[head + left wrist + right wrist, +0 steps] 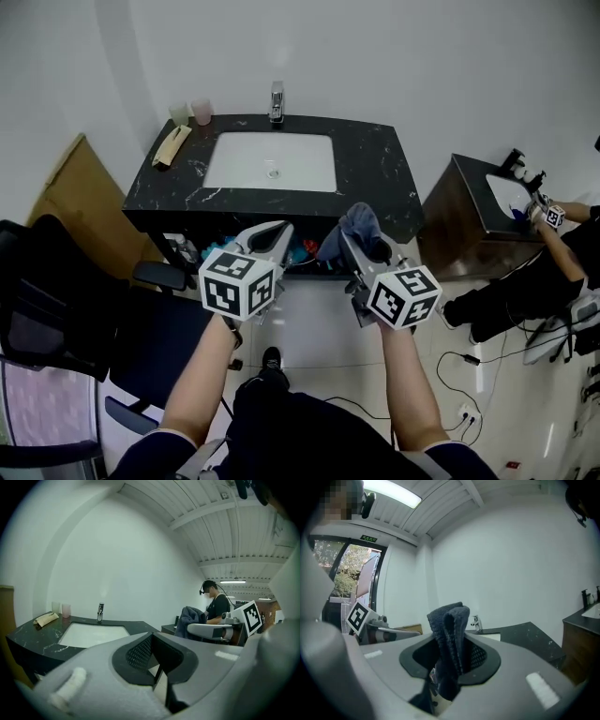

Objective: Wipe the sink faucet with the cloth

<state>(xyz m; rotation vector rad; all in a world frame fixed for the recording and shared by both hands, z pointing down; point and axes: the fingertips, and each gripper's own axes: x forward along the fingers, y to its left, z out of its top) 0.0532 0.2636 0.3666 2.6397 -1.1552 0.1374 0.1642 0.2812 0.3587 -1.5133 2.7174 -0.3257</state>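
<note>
1. Far left: a black office chair (52,309) stands on the floor, with a wooden panel (67,202) leaning at the wall behind it.
2. Black marbled vanity counter (375,173): at its left rear corner stand two cups (190,112), with a folded beige item (172,145) lying just in front of them. What that item is cannot be determined.
3. A white sink basin (272,161) is set in the middle of the counter. The chrome faucet (277,101) stands upright at the centre of its rear edge, against the wall.
4. Left gripper (274,234): held in front of the counter's near edge, well apart from the faucet. The jaws are pressed together with nothing between them.
5. Right gripper (366,242): held beside the left one, also short of the counter. Its jaws are clamped on a dark blue-grey cloth (359,221), which stands up bunched and folded above the jaw tips. The cloth is not in contact with the faucet or the counter.
6. Right: a second vanity (469,220) with a brown cabinet stands nearby, and another person (544,272) works at it.
</note>
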